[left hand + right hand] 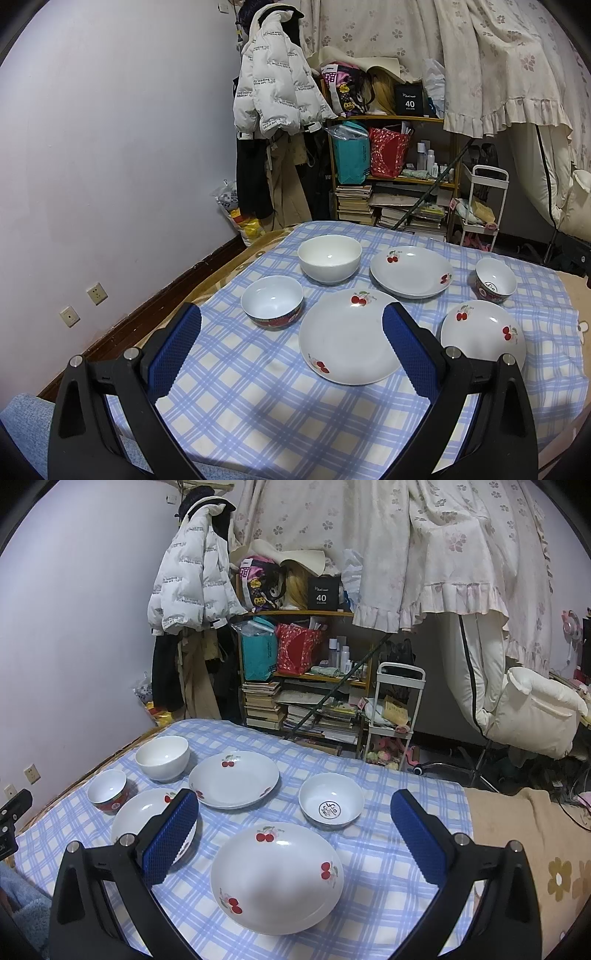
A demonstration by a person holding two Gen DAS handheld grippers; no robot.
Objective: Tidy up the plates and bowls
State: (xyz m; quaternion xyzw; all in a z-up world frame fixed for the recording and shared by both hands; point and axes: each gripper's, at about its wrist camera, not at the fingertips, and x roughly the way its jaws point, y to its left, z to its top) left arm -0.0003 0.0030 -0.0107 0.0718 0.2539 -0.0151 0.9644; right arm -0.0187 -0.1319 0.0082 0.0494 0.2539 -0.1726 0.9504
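Currently, six pieces of white crockery are laid out, all upright with their open sides facing up, on a table covered by a blue-and-white checked cloth (240, 398). Being round, none of them shows a long axis or a pointing direction. A shallow white plate with red cherry prints (347, 338) is seen near the middle of the left wrist view, partly overlapped in view by a blue ribbed fingertip (404, 347). Just to its left stands a small white bowl with a red patterned outside (272, 301), and behind that a larger plain white bowl (329, 258). A second cherry-printed plate (412, 271) sits at the back, near but apart from the first. In the right wrist view, a third cherry-printed white dish (277, 877) lies closest, centred between the fingers, and behind it stands a small white bowl with a dark round emblem in its bottom (331, 805). The left gripper (291, 345) is held above the cloth with its jaws spread wide and nothing between them. The right gripper (293, 829) is likewise held with its jaws wide apart, gripping nothing. A wooden shelf of books and bags (391, 177) stands beyond the table.
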